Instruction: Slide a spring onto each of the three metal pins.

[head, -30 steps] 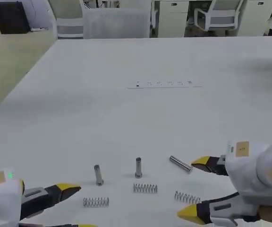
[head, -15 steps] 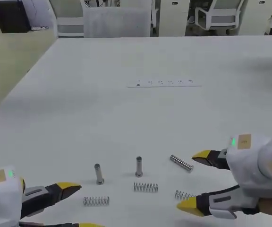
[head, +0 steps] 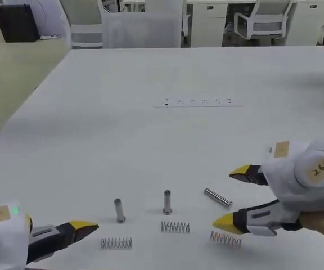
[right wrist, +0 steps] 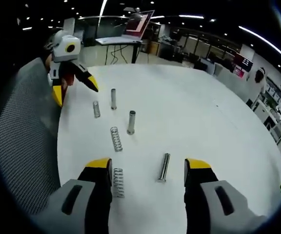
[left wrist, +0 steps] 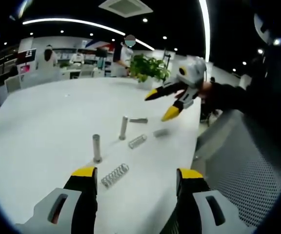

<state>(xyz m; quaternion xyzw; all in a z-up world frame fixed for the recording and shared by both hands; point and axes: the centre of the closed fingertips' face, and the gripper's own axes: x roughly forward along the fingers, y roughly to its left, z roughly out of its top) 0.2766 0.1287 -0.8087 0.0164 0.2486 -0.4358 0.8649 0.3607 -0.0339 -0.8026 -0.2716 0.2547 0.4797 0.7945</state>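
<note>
Hovering my right gripper (head: pixel 231 197), jaws spread, above the lying pin (head: pixel 217 197) and right spring (head: pixel 225 239); I'm holding the left gripper (left wrist: pixel 136 173) spread near the left spring (head: pixel 116 242).

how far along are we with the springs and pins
Done: nothing, no pin wears a spring. The springs lie loose on the table; two pins stand upright, the third pin lies flat. In hand: nothing, left tool and right tool are open. To do: all three springs.

pins (head: pixel 167 201): three, yep
springs (head: pixel 175 226): three too
power strip (head: pixel 197 102): just one
hand-held grippers: two, a left hand-held gripper (left wrist: pixel 136 172) and a right hand-held gripper (head: pixel 231 197)
</note>
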